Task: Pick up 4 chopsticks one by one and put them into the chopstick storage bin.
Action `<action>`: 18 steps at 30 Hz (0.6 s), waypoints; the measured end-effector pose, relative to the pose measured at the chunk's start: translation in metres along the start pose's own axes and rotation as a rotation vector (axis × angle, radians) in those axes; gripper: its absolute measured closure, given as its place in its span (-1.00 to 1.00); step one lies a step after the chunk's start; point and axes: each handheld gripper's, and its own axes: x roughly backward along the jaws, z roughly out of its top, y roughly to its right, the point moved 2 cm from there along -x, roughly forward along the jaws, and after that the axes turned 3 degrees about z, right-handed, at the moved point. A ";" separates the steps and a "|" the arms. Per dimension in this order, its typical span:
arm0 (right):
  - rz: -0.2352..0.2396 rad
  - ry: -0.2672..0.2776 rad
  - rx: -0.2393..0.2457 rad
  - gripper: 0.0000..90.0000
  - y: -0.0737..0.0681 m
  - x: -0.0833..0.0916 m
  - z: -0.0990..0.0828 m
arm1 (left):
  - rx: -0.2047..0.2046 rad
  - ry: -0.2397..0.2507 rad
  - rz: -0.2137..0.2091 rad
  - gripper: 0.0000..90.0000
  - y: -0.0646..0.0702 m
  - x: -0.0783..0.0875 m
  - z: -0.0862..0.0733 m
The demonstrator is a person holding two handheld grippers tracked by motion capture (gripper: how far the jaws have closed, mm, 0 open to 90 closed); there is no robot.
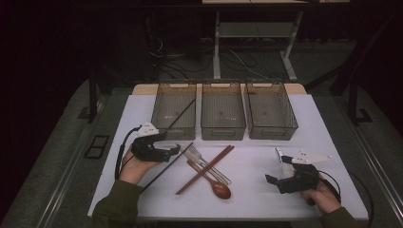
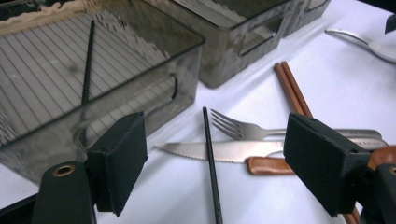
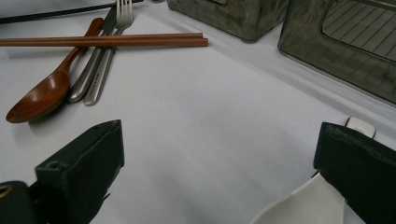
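Left gripper (image 1: pixel 173 151): held low beside the left bin (image 1: pixel 174 112), jaws apart astride the black chopstick (image 2: pixel 210 158), pads clear.
Right gripper (image 1: pixel 272 180): held level, well right of that bin, jaws apart, empty.

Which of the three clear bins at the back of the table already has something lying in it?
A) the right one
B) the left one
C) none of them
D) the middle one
B: in the high view a black chopstick lies slanted inside the left bin, while the middle bin and right bin show only their ribbed floors.
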 end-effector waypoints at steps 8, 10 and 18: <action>0.002 -0.004 0.004 -0.96 -0.001 0.000 0.000 | -0.014 -0.018 0.001 -0.54 0.010 0.003 -0.015; 0.000 -0.004 0.003 -0.96 -0.001 0.000 0.000 | -0.015 -0.028 0.003 -0.54 0.012 0.004 -0.020; -0.001 -0.005 0.008 -0.96 -0.001 0.000 0.000 | -0.010 -0.064 0.017 -0.40 0.014 0.008 -0.042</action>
